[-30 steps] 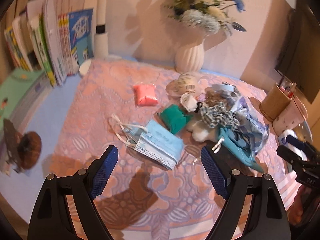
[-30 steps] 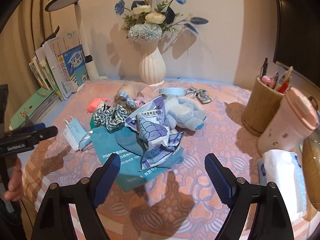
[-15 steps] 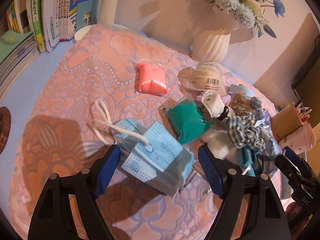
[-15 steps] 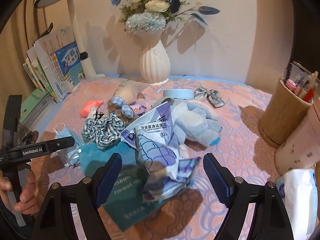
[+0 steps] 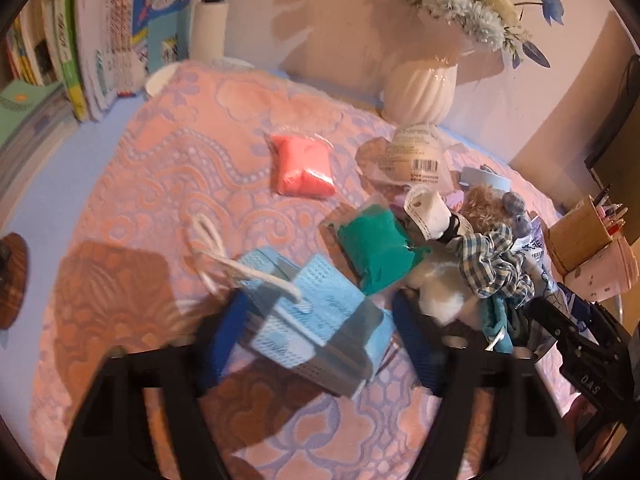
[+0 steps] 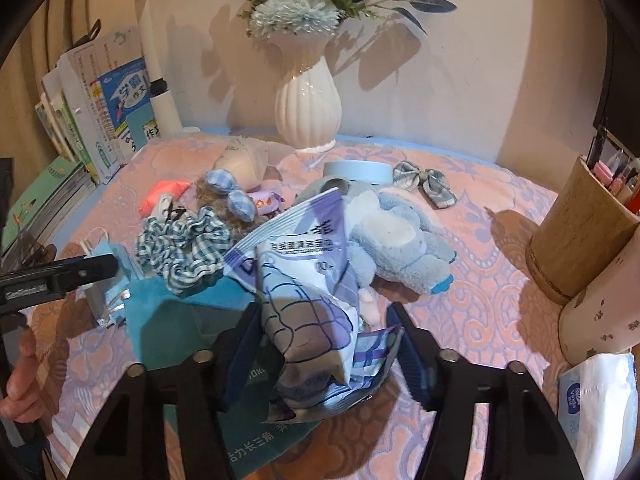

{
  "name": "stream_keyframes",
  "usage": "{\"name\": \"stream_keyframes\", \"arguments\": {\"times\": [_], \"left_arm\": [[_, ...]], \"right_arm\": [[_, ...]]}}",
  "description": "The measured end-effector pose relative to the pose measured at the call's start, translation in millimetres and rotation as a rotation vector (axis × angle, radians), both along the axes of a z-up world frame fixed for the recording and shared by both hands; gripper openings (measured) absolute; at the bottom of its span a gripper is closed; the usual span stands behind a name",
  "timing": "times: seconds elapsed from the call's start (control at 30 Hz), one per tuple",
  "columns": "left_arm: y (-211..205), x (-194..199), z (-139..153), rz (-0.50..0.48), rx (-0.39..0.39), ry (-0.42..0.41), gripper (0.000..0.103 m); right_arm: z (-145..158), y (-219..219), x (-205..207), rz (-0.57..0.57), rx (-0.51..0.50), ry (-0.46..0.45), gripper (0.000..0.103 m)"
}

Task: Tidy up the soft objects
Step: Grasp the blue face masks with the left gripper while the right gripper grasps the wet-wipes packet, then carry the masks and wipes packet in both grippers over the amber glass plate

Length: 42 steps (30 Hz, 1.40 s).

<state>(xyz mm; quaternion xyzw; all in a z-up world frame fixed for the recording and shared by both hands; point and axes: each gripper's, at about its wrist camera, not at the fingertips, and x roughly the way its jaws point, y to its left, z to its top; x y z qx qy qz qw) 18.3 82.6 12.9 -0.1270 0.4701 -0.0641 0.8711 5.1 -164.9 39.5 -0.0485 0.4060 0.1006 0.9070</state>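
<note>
Closing now: left hand-held gripper (image 5: 320,332) jaws narrowing around the blue face masks (image 5: 316,312); right hand-held gripper (image 6: 320,344) around the wet-wipe pack (image 6: 308,300). Both descended onto the surface (image 5: 180,168); grasps imminent.

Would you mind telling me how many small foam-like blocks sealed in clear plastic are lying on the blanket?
2: a pink block out in the open mid-blanket, and a green block at the pile's left edge, beside the blue masks. The heap may hide others.
</note>
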Motion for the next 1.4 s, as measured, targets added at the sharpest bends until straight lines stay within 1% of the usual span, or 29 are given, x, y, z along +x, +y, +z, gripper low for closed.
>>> {"name": "stream_keyframes", "arguments": {"times": [0.03, 0.07, 0.13, 0.2, 0.37, 0.43, 0.5, 0.63, 0.73, 0.83, 0.93, 1.0, 1.07, 1.2, 1.4], "left_arm": [[-2.0, 2.5, -3.2, -0.013, -0.011, 0.009, 0.028], [-4.2, 3.4, -5.1, -0.023, -0.012, 0.010, 0.021], [-6.9, 1.2, -4.1, -0.022, 0.012, -0.002, 0.012], [-4.6, -4.4, 2.9, -0.022, -0.004, -0.033, 0.010], [2.0, -18.9, 24.6, -0.037, -0.050, -0.097, 0.009], [3.8, -24.7, 33.7, -0.042, -0.071, -0.119, 0.009], [4.7, -29.8, 44.1, -0.053, -0.100, -0.148, 0.009], [-2.4, -37.5, 58.7, -0.076, -0.103, -0.183, 0.009], [-13.4, -41.7, 71.6, -0.098, -0.102, -0.214, 0.009], [-34.3, -42.7, 90.8, -0.149, -0.098, -0.258, 0.009], [-60.1, -39.8, 107.6, -0.205, -0.095, -0.290, 0.008], [-85.4, -35.5, 118.0, -0.260, -0.090, -0.306, 0.008], [-106.2, -34.9, 123.3, -0.307, -0.087, -0.314, 0.009], [-164.8, -33.6, 132.2, -0.429, -0.086, -0.316, 0.009], [-241.0, -41.8, 133.5, -0.595, -0.095, -0.299, 0.009]], "right_arm": [[0.3, 2.2, -1.4, 0.002, -0.011, -0.005, 0.054], [0.7, 3.7, -2.7, 0.003, -0.021, -0.010, 0.052], [2.2, 5.2, -5.9, 0.003, -0.032, -0.020, 0.050], [4.1, 3.4, -7.6, -0.004, -0.028, -0.023, 0.048], [17.0, -16.1, -12.5, -0.059, 0.042, -0.044, 0.046], [27.5, -27.3, -17.2, -0.081, 0.085, -0.062, 0.046], [37.0, -35.0, -22.2, -0.094, 0.106, -0.080, 0.046], [53.4, -49.1, -35.5, -0.130, 0.127, -0.116, 0.046], [57.3, -59.1, -42.1, -0.159, 0.141, -0.123, 0.046], [56.4, -70.9, -43.9, -0.196, 0.146, -0.113, 0.046], [56.1, -86.6, -45.8, -0.232, 0.176, -0.084, 0.046], [57.4, -96.5, -48.5, -0.258, 0.181, -0.069, 0.046], [61.0, -107.9, -54.1, -0.279, 0.185, -0.062, 0.046], [65.2, -132.9, -67.8, -0.318, 0.199, -0.034, 0.046], [63.4, -178.7, -88.4, -0.403, 0.201, 0.001, 0.046]]}}
